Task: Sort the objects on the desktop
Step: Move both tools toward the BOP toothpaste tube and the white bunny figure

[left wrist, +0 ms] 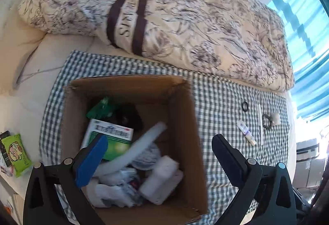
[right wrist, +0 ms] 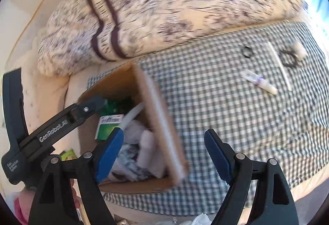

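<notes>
An open cardboard box (left wrist: pixel 185 122) (right wrist: pixel 162 122) stands on a green checked cloth (left wrist: pixel 222 105) (right wrist: pixel 205 97). Inside lie a green and white carton (left wrist: pixel 111 136) (right wrist: pixel 107 124), a white tube (left wrist: pixel 144 142), a green packet (left wrist: pixel 102 107) and white wrapped items (left wrist: pixel 162 175). My left gripper (left wrist: pixel 158 155) hovers open above the box, nothing between its fingers. My right gripper (right wrist: pixel 164 153) is open over the box's right wall, and the left gripper's finger (right wrist: pixel 90 107) shows at the left in its view. On the cloth to the right lie a small tube (left wrist: pixel 246 132) (right wrist: pixel 259 81), a black ring (left wrist: pixel 245 106) (right wrist: pixel 247 51), a white comb (left wrist: pixel 260 120) (right wrist: pixel 278 64) and a black scrunchie (left wrist: pixel 267 121) (right wrist: pixel 290 59).
A floral quilt (left wrist: pixel 185 15) (right wrist: pixel 164 3) is bunched behind the cloth on the bed. A green wipes pack (left wrist: pixel 16 153) lies at the left edge. A white pad (left wrist: pixel 275 118) (right wrist: pixel 300 49) sits by the scrunchie. Blue curtains (left wrist: pixel 304 40) hang at the right.
</notes>
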The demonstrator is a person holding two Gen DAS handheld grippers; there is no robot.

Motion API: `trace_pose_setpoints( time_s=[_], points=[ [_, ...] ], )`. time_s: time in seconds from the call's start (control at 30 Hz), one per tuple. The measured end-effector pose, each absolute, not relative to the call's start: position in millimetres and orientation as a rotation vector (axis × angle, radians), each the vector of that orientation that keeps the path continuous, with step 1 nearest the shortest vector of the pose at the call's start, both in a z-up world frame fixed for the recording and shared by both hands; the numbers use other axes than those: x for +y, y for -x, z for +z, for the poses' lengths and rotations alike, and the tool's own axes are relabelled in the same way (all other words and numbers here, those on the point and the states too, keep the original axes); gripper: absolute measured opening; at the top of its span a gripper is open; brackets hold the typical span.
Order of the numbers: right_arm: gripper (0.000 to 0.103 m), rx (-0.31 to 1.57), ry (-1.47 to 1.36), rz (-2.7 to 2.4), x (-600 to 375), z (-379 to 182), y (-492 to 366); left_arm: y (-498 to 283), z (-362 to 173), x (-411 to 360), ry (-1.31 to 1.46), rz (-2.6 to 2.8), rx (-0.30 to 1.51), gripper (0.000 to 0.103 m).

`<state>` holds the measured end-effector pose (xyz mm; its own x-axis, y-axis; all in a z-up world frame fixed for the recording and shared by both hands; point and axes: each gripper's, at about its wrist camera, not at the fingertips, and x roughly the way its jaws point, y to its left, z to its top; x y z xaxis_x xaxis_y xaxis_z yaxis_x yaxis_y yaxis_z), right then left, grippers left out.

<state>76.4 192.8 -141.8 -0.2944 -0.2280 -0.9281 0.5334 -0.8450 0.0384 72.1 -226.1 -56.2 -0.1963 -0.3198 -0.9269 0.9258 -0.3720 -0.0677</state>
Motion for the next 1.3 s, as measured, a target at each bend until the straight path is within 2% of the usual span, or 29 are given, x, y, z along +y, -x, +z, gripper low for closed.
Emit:
trace_pose_setpoints(
  time_s=[0.1,0.37,0.67,0.93,1.3],
  points=[
    [0.081,0.289,-1.499,-2.206,232.5,-126.7,-50.5,-39.6,-65.0,-205.6,-1.151,-1.715,0.817,0.103],
    [0.081,0.238,-1.544,-2.254,337.1,-83.4,40.5,63.9,-87.1,-146.9,-1.164,-1.653,0.860,0.103],
    [0.081,0.402,-1.464,-2.315,411.4,-36.3,140.1,175.0,-138.1,-109.9,-1.123,-1.559,0.917,0.103],
    [0.081,0.423,-1.489,-2.361,435.0,-64.1,225.7,214.3,-200.5,-114.1,-1.158,-1.426,0.928,0.103],
    [0.081,0.610,-1.545,-2.327,411.7,-127.1,298.7,219.5,-292.4,-136.5,-1.173,-1.237,1.028,0.103]
  ],
)
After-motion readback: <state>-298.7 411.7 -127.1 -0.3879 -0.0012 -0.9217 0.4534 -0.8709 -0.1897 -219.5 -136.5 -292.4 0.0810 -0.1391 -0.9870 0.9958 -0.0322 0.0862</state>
